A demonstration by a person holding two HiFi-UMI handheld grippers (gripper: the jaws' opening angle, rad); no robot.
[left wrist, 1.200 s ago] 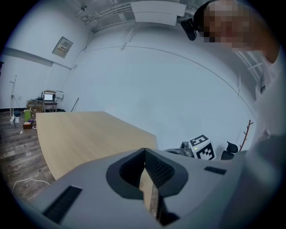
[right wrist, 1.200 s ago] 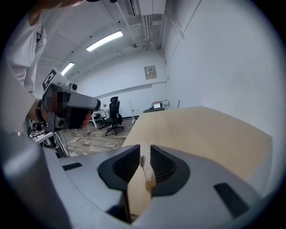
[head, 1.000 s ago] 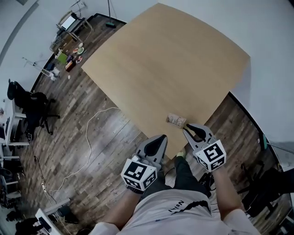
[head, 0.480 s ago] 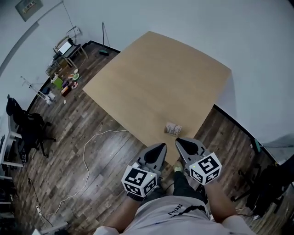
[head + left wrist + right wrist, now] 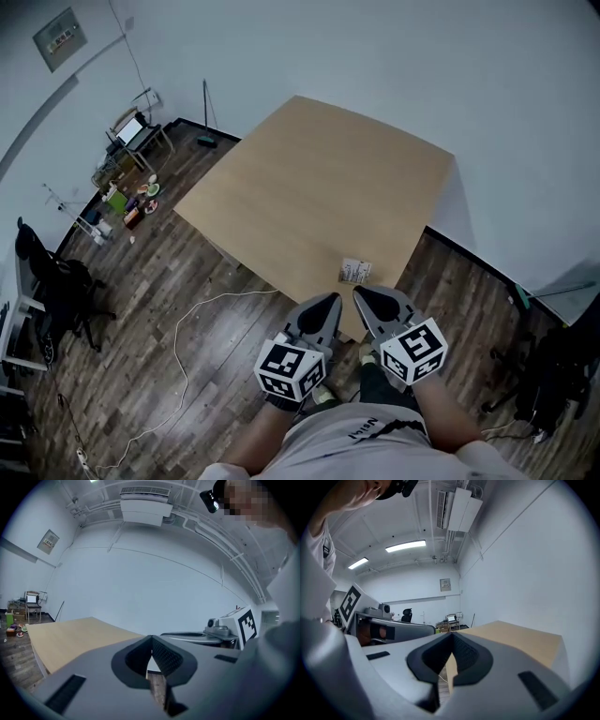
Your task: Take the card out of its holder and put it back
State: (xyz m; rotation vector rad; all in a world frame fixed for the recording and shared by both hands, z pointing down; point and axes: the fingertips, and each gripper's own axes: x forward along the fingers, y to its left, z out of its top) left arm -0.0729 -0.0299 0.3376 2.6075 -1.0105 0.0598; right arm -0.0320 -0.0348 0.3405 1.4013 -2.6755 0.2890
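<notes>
At the bottom middle, the left tongs [image 5: 328, 300] and right tongs [image 5: 361, 293] are pointing up side by side, both pressed together, holding nothing. The card holder [image 5: 355, 271] is sitting just above them, on the table's [image 5: 309, 178] near edge.

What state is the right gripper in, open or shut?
Shut, and empty: in its own view the right gripper shows both jaws meeting at the tips, nothing between them.

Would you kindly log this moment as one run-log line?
left tongs: shut, empty | right tongs: shut, empty | holder: on table by near edge, apart from both tongs | task: not engaged
</notes>
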